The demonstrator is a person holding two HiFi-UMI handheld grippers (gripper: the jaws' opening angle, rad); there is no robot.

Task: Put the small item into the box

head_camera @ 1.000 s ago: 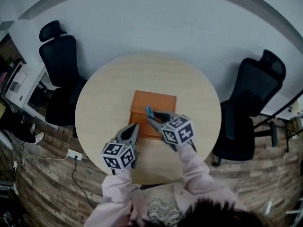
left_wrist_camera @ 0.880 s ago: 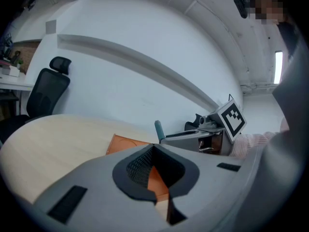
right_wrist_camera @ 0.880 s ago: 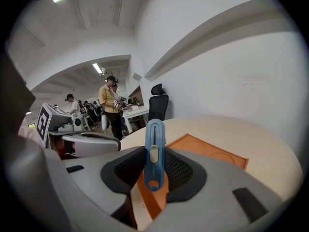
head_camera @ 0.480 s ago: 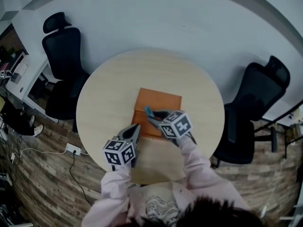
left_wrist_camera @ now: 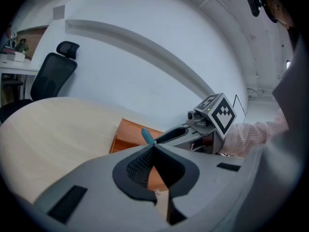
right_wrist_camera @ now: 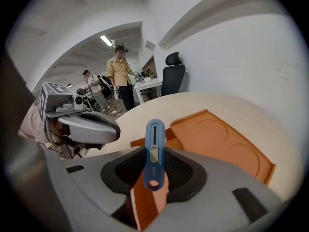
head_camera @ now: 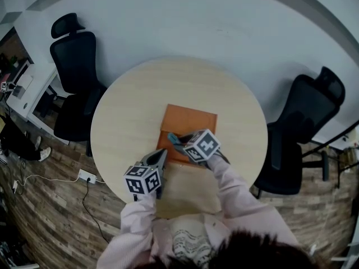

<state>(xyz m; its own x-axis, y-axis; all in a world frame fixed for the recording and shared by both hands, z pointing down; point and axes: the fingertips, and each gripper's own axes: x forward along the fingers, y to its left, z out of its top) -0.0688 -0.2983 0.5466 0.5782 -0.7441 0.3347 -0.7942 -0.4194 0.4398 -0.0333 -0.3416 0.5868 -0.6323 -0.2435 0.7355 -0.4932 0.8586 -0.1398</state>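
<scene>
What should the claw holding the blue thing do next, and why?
Probably lower the right claw a little toward the orange box. It is clamped on the blue cutter, which hangs over the box's near edge and is not inside yet, so letting go now might drop it outside.

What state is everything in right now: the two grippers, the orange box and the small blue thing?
Left gripper: jaws together, empty.
Right gripper: shut on the slim blue plastic sliding cutter.
Blue cutter: held between the pads over the box's near edge, not yet inside.
Flat orange box: lying on the round pale wooden table; its near edge looks open.
</scene>
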